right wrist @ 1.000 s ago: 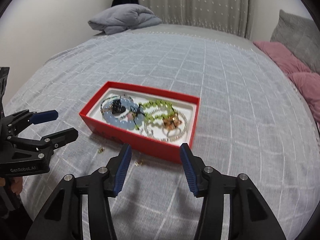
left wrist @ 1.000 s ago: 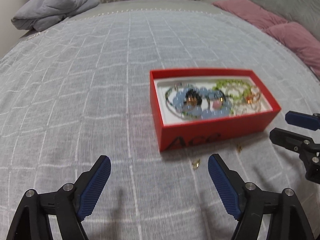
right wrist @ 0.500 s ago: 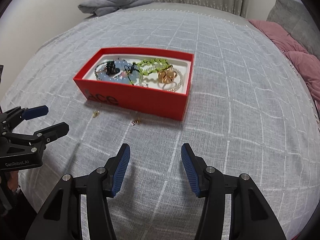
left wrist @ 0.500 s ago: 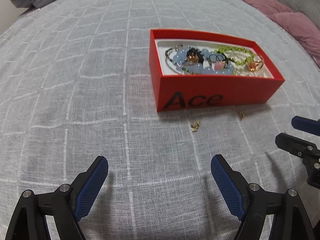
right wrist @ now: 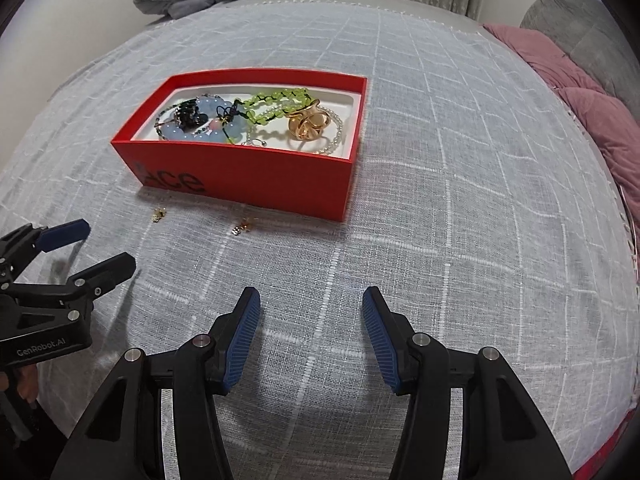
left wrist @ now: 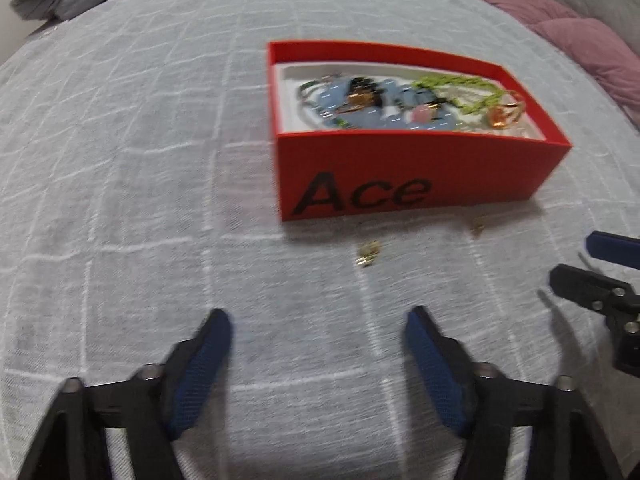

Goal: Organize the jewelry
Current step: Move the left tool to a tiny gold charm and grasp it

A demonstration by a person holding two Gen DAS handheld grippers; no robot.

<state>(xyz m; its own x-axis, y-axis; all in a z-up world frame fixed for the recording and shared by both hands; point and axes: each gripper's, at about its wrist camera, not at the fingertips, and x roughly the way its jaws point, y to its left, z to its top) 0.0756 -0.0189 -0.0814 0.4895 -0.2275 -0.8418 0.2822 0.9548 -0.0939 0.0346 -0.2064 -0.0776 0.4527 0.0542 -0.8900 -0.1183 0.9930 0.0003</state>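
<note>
Jewelry fills the red cardboard box printed "Ace" [right wrist: 256, 184] on the grey checked bedspread [right wrist: 460, 208]: blue bead bracelet [right wrist: 208, 130], green bead strand [right wrist: 272, 102], gold ring [right wrist: 308, 124]. Two small gold earrings [right wrist: 159, 213] [right wrist: 241, 227] lie loose just beside the box's near wall. The left gripper [left wrist: 316, 354] is closing with nothing between its jaws; the right gripper [right wrist: 311, 332] stands released and empty. Best approach, I judge: each claw drops straight over its own earring, pinching lightly to avoid snagging the cloth.
</note>
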